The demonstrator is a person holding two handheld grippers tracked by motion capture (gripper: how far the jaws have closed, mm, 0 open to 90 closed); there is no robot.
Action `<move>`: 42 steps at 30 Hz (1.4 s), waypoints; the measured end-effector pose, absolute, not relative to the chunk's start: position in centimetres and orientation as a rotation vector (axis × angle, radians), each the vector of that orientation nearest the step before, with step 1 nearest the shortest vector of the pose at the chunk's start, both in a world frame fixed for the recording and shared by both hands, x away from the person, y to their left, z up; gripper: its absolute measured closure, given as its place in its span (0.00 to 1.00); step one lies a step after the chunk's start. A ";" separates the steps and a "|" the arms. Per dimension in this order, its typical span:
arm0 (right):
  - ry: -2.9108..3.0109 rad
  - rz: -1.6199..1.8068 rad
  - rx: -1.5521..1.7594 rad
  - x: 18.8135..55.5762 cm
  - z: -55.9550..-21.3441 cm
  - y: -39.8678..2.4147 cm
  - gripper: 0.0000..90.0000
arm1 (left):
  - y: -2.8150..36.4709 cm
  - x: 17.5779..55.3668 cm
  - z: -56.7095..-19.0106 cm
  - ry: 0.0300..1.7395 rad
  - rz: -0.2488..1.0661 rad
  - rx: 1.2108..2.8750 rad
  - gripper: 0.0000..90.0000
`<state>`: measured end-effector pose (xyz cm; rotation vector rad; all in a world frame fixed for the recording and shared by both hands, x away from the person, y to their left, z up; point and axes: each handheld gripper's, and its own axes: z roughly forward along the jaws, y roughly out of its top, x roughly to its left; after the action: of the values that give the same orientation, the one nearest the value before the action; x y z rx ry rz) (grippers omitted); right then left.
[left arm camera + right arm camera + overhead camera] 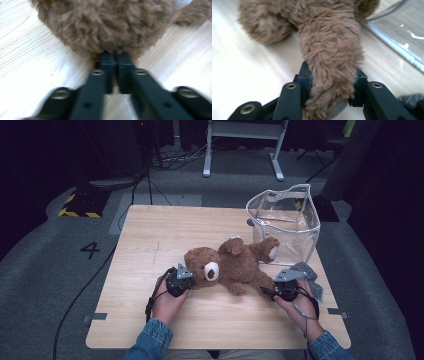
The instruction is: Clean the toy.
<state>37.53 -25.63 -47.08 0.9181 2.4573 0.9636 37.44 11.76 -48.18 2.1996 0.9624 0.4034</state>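
Left tool (115,58) pinches teddy bear (231,264); right tool (331,86) clamps leg.

Left gripper (189,279) jaws pinched together; right gripper (267,291) jaws apart, clamping something furry.

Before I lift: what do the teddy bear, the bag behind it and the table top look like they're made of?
Teddy bear: soft brown plush, shaggy long pile fibres, likely synthetic. Bag: clear flexible plastic, probably vinyl, see-through with glossy highlights and pale edging. Table top: light wood or wood-look laminate, visible grain, matte. The right claw closes around a furry limb; the left claw pinches fur.
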 end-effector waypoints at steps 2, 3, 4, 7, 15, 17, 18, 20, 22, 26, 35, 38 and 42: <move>2.473 0.951 0.914 36.4 -46.9 -25.9 0.71 | 11.2 36.5 -48.2 0.922 0.399 2.240 1.00; 2.476 0.954 0.911 35.8 -46.9 -26.2 0.71 | 11.1 36.0 -48.0 0.897 0.396 2.263 1.00; 2.483 0.951 0.908 35.1 -46.8 -26.5 0.71 | 10.9 35.3 -47.8 0.876 0.379 2.283 1.00; 2.498 0.974 0.904 32.9 -46.8 -27.7 0.71 | 10.4 33.3 -47.5 0.842 0.315 2.301 1.00; 2.537 1.007 0.917 27.7 -46.8 -29.6 0.63 | 9.8 29.7 -47.6 0.770 0.288 2.329 1.00; 2.534 1.031 0.907 27.5 -46.5 -29.9 0.54 | 9.8 29.8 -47.7 0.774 0.283 2.326 1.00; 2.528 1.045 0.897 27.5 -46.3 -30.1 0.51 | 9.9 29.9 -47.7 0.770 0.301 2.326 1.00; 2.474 1.075 0.897 27.4 -45.5 -30.5 0.45 | 10.0 30.0 -48.0 0.784 0.290 2.310 1.00; 2.429 1.091 0.894 27.4 -44.6 -31.1 0.45 | 10.1 30.2 -48.1 0.777 0.282 2.306 1.00; 2.341 1.073 0.925 28.6 -43.2 -32.7 0.43 | 10.1 30.2 -48.1 0.774 0.283 2.305 1.00; 2.189 0.998 1.103 36.1 -43.9 -35.9 0.38 | 10.4 29.7 -47.9 0.768 0.284 2.275 0.80; 2.190 0.933 1.151 38.2 -45.0 -36.0 0.34 | 10.5 29.4 -47.6 0.774 0.299 2.248 0.62; 2.267 0.840 1.227 40.2 -47.4 -35.8 0.31 | 11.0 29.2 -47.3 0.776 0.275 2.231 0.44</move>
<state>40.18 -35.84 -47.39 1.2271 2.2669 0.8397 29.24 10.95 -47.33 2.2309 0.7756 0.2746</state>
